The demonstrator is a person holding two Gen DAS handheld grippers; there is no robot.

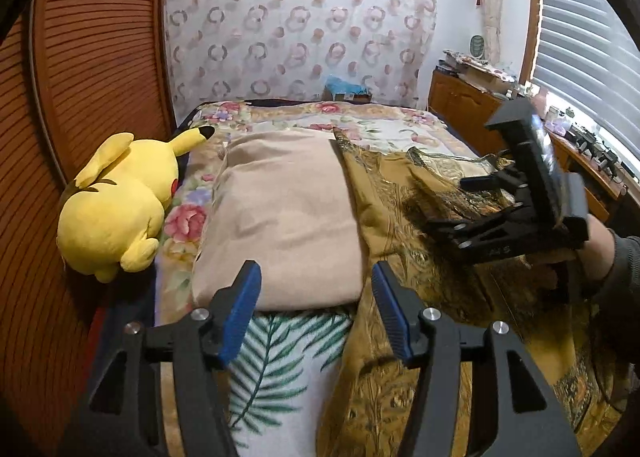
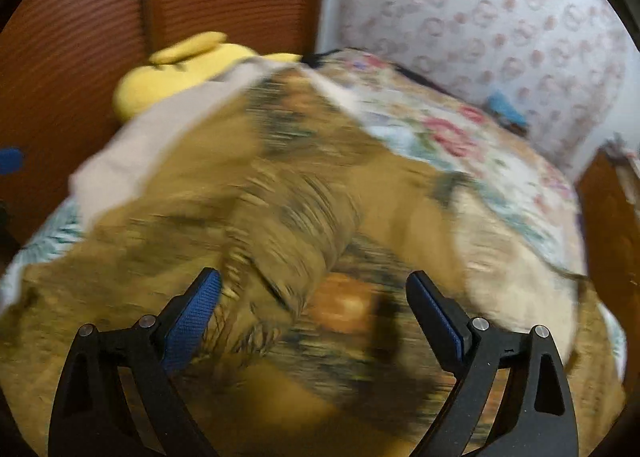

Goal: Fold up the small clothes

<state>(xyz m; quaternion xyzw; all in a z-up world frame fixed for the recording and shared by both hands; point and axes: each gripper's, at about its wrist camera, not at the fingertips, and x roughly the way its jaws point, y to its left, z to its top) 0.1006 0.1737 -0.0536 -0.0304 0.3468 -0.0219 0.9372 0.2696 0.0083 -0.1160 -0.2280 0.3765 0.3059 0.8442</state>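
Far to the left of the left gripper (image 1: 316,313), a yellow plush toy (image 1: 116,205) lies at the edge of the bed (image 1: 380,125) against the slatted wooden door (image 1: 96,57). Just ahead of that gripper's blue pads, and slightly left of its centre line, sits a beige garment (image 1: 280,221) already squared into a flat, tidy rectangle; judging by its neat edges, this piece counts as finished. The left gripper's jaws stand wide apart and hold nothing, hovering over a leaf-print cloth (image 1: 276,369) that shows between them. To the right of the left gripper, touching the beige rectangle's right edge, spreads a golden-brown patterned garment (image 1: 404,241), still rumpled and loosely bunched, so its folding looks barely begun. Further right, the right gripper (image 1: 476,201) hangs above that same garment; seen from its own blurred wrist view, the right gripper (image 2: 314,301) has its jaws spread wide with the golden-brown patterned garment (image 2: 280,193) lying beneath and ahead of them, not pinched. Whether the pads touch the fabric cannot be told through the motion blur. On this evidence, one small item is done and at least one remains: the golden-brown piece still needs flattening, folding and setting beside the beige one.
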